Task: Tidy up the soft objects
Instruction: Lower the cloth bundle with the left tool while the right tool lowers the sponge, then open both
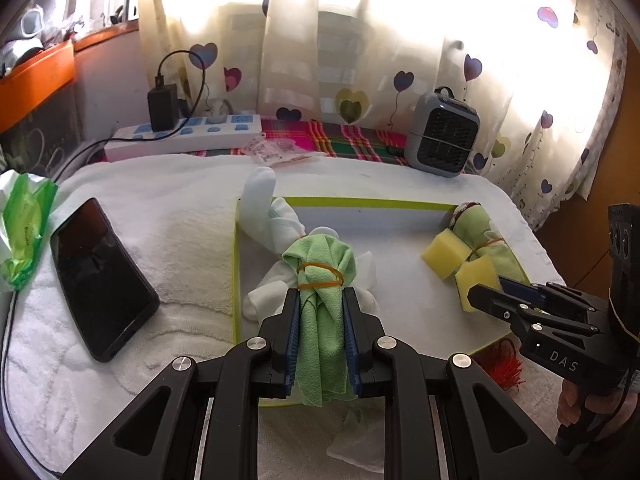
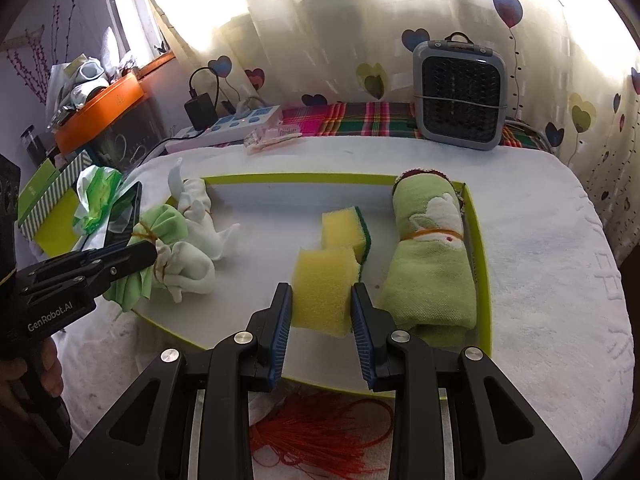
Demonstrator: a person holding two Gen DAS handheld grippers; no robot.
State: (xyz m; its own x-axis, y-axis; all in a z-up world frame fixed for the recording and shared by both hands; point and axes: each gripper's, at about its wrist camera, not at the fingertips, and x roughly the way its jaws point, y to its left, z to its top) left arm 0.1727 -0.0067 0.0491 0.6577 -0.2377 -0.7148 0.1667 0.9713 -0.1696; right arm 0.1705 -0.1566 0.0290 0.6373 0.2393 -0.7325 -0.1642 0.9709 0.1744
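My left gripper (image 1: 320, 300) is shut on a rolled green cloth (image 1: 320, 280) bound with a rubber band, held over the left side of the white tray with a lime rim (image 1: 360, 201). White bundled socks (image 1: 264, 208) lie beside and under it. My right gripper (image 2: 322, 296) is shut on a yellow sponge (image 2: 320, 284) in the tray. A second yellow sponge with a green back (image 2: 344, 232) lies just beyond. A rolled green towel (image 2: 432, 248) with a rubber band lies along the tray's right side. The left gripper also shows in the right wrist view (image 2: 148, 252).
A black phone (image 1: 100, 276) and a green plastic bag (image 1: 24, 224) lie left of the tray on the white towel. A power strip (image 1: 184, 136) and a grey fan heater (image 1: 444, 136) stand at the back. Red rubber bands (image 2: 320, 436) lie at the tray's near edge.
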